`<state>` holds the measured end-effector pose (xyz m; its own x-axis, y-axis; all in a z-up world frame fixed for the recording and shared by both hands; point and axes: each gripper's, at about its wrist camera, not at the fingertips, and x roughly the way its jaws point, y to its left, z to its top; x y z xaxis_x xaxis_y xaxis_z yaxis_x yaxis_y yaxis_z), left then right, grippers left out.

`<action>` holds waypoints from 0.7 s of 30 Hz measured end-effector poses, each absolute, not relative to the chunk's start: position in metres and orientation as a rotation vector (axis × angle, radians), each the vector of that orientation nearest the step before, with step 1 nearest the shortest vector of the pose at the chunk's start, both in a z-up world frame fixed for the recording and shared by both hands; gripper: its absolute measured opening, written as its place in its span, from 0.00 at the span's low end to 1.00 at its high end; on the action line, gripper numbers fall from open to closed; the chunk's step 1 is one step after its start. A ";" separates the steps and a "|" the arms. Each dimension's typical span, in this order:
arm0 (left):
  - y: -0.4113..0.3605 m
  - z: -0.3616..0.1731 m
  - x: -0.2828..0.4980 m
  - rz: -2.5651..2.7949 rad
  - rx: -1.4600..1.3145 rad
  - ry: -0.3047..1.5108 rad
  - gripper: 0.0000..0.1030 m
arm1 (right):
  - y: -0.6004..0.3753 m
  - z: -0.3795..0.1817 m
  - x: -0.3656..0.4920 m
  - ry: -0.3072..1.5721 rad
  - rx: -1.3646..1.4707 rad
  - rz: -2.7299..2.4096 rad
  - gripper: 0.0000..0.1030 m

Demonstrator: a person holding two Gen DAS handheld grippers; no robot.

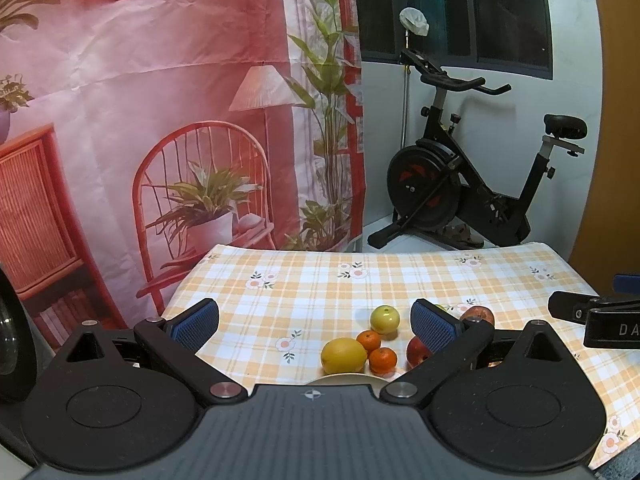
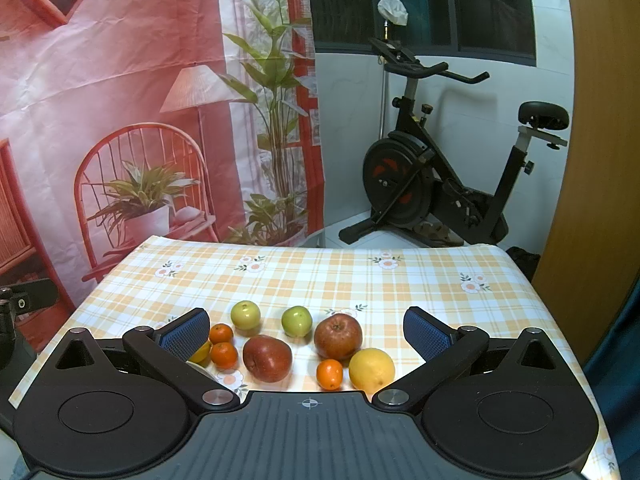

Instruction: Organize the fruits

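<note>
Right now I hold both tools low and level over the near edge of the table, its cloth a smooth orange-and-white check with printed flowers. My left gripper has its ribbed blue pads spread wide, gripping nothing; my right gripper is spread just as wide. Between the right fingers lie round, glossy fruits: two green apples, two red apples, small dimpled oranges and a yellow lemon. A pale plate rim shows just beside the left cluster.
</note>
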<state>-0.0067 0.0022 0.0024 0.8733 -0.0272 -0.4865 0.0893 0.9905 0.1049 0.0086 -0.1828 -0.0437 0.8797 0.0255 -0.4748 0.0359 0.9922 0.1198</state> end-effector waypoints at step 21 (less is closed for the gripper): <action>0.001 0.004 -0.011 -0.081 0.118 0.485 1.00 | -0.185 -0.044 0.008 0.492 0.126 -0.008 1.00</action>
<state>-0.0108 0.0011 0.0038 0.8816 -0.0492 -0.4695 0.1054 0.9899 0.0943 0.0078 -0.1847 -0.0436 0.8816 0.0230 -0.4714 0.0378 0.9922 0.1191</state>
